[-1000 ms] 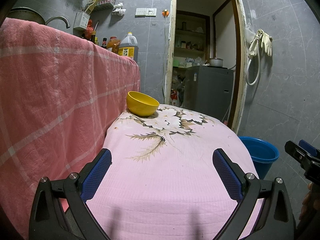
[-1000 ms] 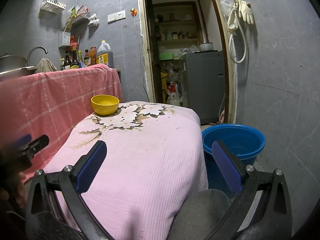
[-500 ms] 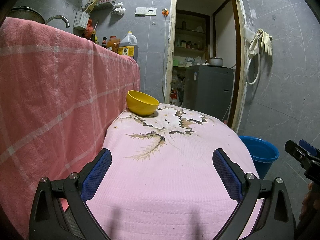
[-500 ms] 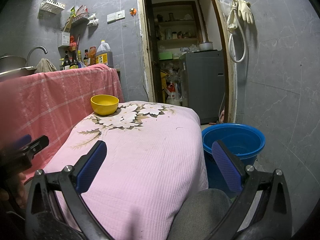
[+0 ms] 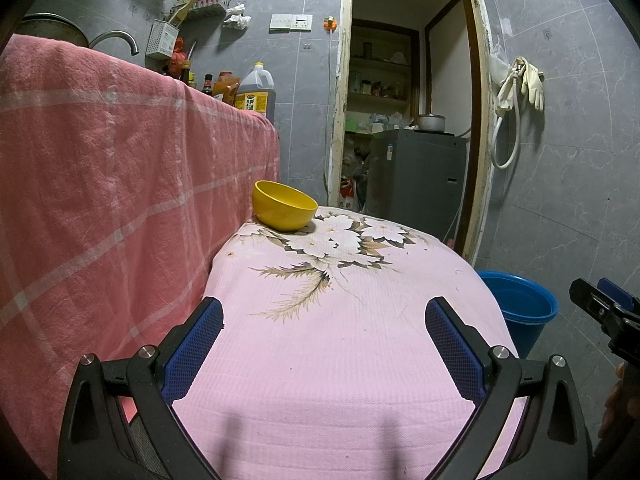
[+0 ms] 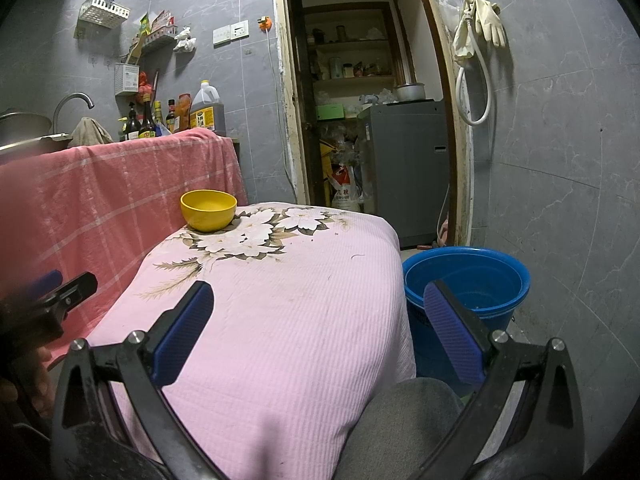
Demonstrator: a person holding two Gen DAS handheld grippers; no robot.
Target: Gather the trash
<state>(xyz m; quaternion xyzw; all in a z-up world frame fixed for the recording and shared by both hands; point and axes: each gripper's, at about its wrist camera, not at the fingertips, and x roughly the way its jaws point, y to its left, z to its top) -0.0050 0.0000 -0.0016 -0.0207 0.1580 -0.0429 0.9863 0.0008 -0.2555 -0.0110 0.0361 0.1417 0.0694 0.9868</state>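
both tongs, left (image 5: 323, 332) and right (image 6: 318, 316), hover wide apart and empty over the near end of the pink flowered cloth-covered bench (image 6: 288, 320). no trash shows on it; far ahead sits a round yellow plastic bowl (image 5: 284, 205). the blue plastic bucket (image 6: 466, 280) stands on the floor right of the right tongs. collecting looks either finished or not begun.

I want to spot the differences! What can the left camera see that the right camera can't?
Only the left wrist view shows the right gripper at its edge, open and empty. Only the right wrist view shows the inside of the round blue plastic bucket, the grey rag by the tap and the left gripper. Both show the yellow plastic bowl on the pink flowered tablecloth.
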